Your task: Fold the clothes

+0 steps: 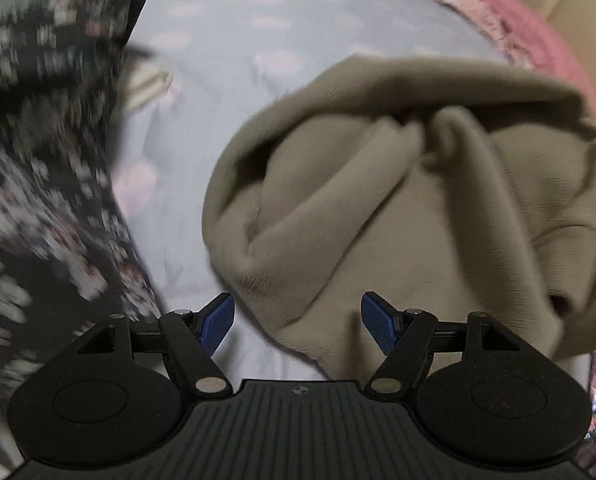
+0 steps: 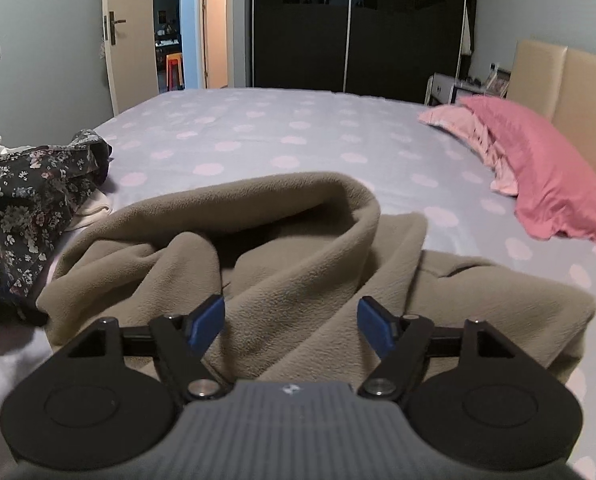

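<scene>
Both grippers are sitting spread wide at the bottom of their frames, pinching nothing: the left gripper (image 1: 298, 322) is hovering over the near edge of a rumpled tan fleece (image 1: 409, 208), and the right gripper (image 2: 290, 322) is hanging just above the same fleece (image 2: 290, 264), which is filling the centre and lower middle of that view. The fleece is lying bunched on the bed (image 2: 282, 128), one rolled edge curling up like a collar or hood, so the gap between the blue pads is probably being kept wide to take a thick fold of cloth; no hem or corner is between the pads yet, and I judge the folding to be barely begun, with the garment first needing to be spread flat. At the left of both frames a dark flowered garment (image 2: 26, 200) is lying in a heap beside the fleece, badly blurred in the left view, with something pale (image 2: 94, 208) peeking out beneath it. The sheet is pale blue with light blotches and is looking soft, so cloth should be dragging a little on it. A pink pillow (image 2: 545, 184) is resting at the right against a cream headboard (image 2: 569, 84); a dark wardrobe (image 2: 357, 24) and an open door (image 2: 126, 40) are standing across the top.
</scene>
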Action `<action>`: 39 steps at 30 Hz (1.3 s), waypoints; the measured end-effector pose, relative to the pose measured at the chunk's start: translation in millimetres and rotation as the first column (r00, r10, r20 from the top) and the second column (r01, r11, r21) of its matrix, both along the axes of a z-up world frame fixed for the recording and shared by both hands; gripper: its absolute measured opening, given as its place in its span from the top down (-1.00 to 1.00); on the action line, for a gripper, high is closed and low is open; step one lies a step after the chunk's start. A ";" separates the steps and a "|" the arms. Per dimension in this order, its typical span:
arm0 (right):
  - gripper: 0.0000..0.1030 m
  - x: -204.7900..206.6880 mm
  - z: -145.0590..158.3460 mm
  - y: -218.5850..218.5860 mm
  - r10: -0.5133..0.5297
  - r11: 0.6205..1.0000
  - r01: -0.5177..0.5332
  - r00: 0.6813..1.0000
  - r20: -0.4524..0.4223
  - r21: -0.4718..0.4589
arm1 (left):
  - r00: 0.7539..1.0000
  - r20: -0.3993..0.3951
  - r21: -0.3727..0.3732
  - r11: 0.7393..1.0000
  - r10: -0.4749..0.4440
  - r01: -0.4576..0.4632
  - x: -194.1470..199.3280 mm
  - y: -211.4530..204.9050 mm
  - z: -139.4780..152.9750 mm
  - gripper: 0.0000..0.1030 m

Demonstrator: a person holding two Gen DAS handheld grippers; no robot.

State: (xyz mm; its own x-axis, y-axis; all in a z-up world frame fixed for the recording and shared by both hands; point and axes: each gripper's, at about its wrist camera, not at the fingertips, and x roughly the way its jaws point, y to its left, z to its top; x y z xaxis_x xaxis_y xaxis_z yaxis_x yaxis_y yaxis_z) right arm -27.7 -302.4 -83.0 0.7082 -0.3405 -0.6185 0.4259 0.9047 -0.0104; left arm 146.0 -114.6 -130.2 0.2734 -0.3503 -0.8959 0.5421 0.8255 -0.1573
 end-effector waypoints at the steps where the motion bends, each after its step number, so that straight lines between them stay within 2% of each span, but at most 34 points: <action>1: -0.47 3.6 -1.7 -0.1 0.002 1.000 -0.002 1.000 -0.003 0.005 | 1.000 -0.008 0.003 1.000 0.022 -0.022 2.7 0.7 -7.2 -0.34; 5: -0.47 19.2 -7.8 0.8 0.010 1.000 -0.010 1.000 -0.023 0.001 | 0.997 -0.041 0.023 0.998 0.067 -0.066 8.8 0.3 -32.0 -0.34; 8: -0.43 29.9 -14.8 -2.6 -0.001 1.000 0.001 0.997 -0.071 -0.002 | 0.993 -0.068 0.007 0.995 0.095 -0.095 8.6 0.9 -39.0 -0.34; 9: -0.32 33.3 -17.6 -3.8 -0.003 1.000 0.003 0.996 -0.087 -0.003 | 0.992 -0.075 0.003 0.995 0.104 -0.104 7.6 0.6 -40.4 -0.29; 10: -0.11 36.2 -20.1 -5.0 -0.005 1.000 0.004 0.995 -0.101 -0.003 | 0.991 -0.076 -0.009 0.994 0.106 -0.107 5.7 1.4 -40.4 -0.20; 11: 0.02 37.7 -21.9 -5.9 -0.007 1.000 0.006 0.994 -0.112 -0.010 | 0.991 -0.078 -0.021 0.994 0.108 -0.110 3.8 2.1 -40.3 0.06; 13: 0.58 38.0 -23.3 -7.2 -0.018 0.999 0.013 0.991 -0.129 -0.046 | 0.991 -0.081 -0.044 0.992 0.111 -0.115 0.0 3.6 -40.2 0.23; 15: 0.74 34.0 -20.9 -11.6 -0.050 0.997 0.041 0.991 -0.128 -0.072 | 0.994 -0.043 -0.032 0.994 0.099 -0.100 -5.8 3.7 -37.5 0.55; 18: 0.78 20.2 -6.7 -18.3 -0.117 0.987 0.107 0.990 -0.077 -0.121 | 0.994 -0.019 -0.042 0.993 0.107 -0.108 -10.9 8.0 -29.3 0.77; 21: 0.80 0.5 15.7 -22.3 -0.176 0.964 0.177 0.984 0.021 -0.196 | 0.994 -0.001 -0.068 0.991 0.113 -0.113 -14.9 15.6 -14.4 0.81; 24: 0.80 -23.7 36.6 -27.8 -0.245 0.935 0.266 0.963 0.115 -0.235 | 0.994 0.033 -0.086 0.992 0.100 -0.097 -22.4 19.8 2.3 0.81; 28: 0.80 -52.4 53.9 -35.1 -0.337 0.860 0.384 0.922 0.191 -0.336 | 0.996 0.061 -0.094 0.993 0.071 -0.065 -33.3 24.6 12.0 0.81; 30: 0.80 -63.2 57.2 -43.5 -0.376 0.824 0.426 0.904 0.202 -0.375 | 0.995 0.080 -0.094 0.995 0.051 -0.043 -40.4 26.5 15.8 0.82; 33: 0.80 -78.6 57.5 -66.2 -0.453 0.781 0.494 0.869 0.198 -0.382 | 0.993 0.114 -0.104 0.995 0.017 -0.005 -52.0 27.4 20.8 0.80; 35: 0.79 -87.5 50.5 -85.2 -0.492 0.786 0.508 0.859 0.141 -0.353 | 0.992 0.129 -0.107 0.994 0.004 0.010 -57.7 21.4 23.2 0.75; 36: 0.77 -92.1 46.6 -92.4 -0.494 0.801 0.504 0.861 0.119 -0.322 | 0.991 0.134 -0.106 0.994 0.004 0.011 -58.6 16.1 23.1 0.71; 39: 0.68 -102.5 32.9 -98.9 -0.463 0.842 0.463 0.884 0.070 -0.276 | 0.995 0.089 -0.088 0.996 0.034 -0.026 -61.7 21.5 12.6 0.56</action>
